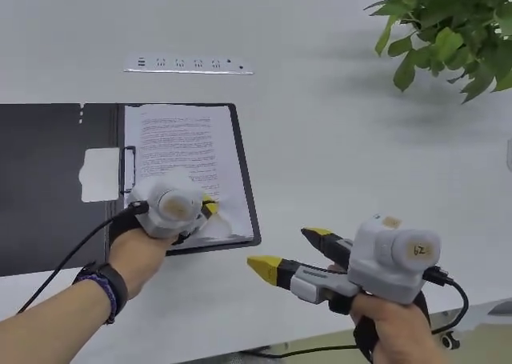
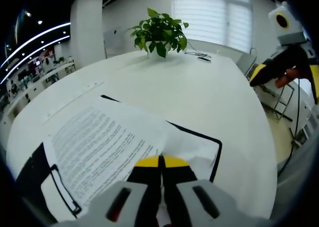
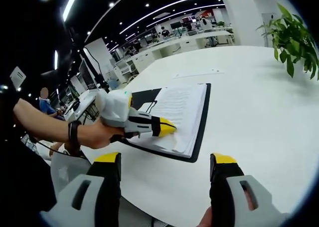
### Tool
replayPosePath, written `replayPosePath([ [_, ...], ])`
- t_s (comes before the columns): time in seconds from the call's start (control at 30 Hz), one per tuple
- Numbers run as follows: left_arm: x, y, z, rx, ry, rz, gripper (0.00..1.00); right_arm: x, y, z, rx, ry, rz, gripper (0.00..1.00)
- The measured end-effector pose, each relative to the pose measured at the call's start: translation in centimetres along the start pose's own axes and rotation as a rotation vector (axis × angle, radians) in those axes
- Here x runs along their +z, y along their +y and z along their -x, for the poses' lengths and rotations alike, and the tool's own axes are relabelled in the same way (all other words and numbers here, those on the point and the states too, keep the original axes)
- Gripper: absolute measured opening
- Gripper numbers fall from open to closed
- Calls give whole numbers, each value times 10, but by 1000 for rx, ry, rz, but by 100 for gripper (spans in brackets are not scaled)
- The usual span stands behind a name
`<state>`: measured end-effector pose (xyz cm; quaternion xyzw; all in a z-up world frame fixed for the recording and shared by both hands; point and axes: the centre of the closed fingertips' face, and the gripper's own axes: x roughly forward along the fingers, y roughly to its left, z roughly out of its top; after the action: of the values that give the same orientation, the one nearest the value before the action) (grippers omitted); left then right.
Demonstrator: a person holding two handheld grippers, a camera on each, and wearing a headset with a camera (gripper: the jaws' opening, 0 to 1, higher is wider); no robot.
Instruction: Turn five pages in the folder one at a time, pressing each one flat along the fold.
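Lying open on the left part of the white bench (image 1: 336,140), the folder (image 1: 48,180) is showing its stack of printed sheets on the right half, held by a clip (image 1: 126,168) along the fold. The top page (image 1: 188,140) is sitting mostly flat, though its near right corner is bulging up and looking rumpled. The left tongs (image 1: 206,208) are working at that corner with the tips pressed together, apparently pinching the top page to start lifting it. The left half of the folder is showing dark cover and a pale patch, with no turned sheets lying over it, so the job is probably sitting at its very start: all five turns and the pressing along the fold are likely waiting to be done, though the count cannot be read for certain. The right tongs (image 1: 290,250) are hovering with the tips apart and holding nothing, near the bench's front edge, well apart from the folder. Farther out, a power strip (image 1: 188,64) and a leafy plant (image 1: 456,28) are standing clear of the work.
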<state>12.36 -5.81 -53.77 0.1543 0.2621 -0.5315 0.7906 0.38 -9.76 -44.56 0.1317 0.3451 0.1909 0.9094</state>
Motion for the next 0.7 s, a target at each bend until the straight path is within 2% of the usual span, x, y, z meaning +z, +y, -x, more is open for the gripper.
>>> replayPosePath([
  [0.1, 3, 1, 3, 3, -14, 18, 0, 0, -2, -3, 5, -1, 0, 71],
  [0.3, 7, 5, 9, 5, -25, 18, 0, 5, -12, -22, 30, 4, 7, 69],
  [0.53, 10, 6, 11, 0, -34, 17, 0, 32, -29, -68, 89, -87, -122, 63],
  [0.7, 9, 4, 12, -7, -32, 13, 0, 37, -37, -100, 115, -85, -166, 60],
])
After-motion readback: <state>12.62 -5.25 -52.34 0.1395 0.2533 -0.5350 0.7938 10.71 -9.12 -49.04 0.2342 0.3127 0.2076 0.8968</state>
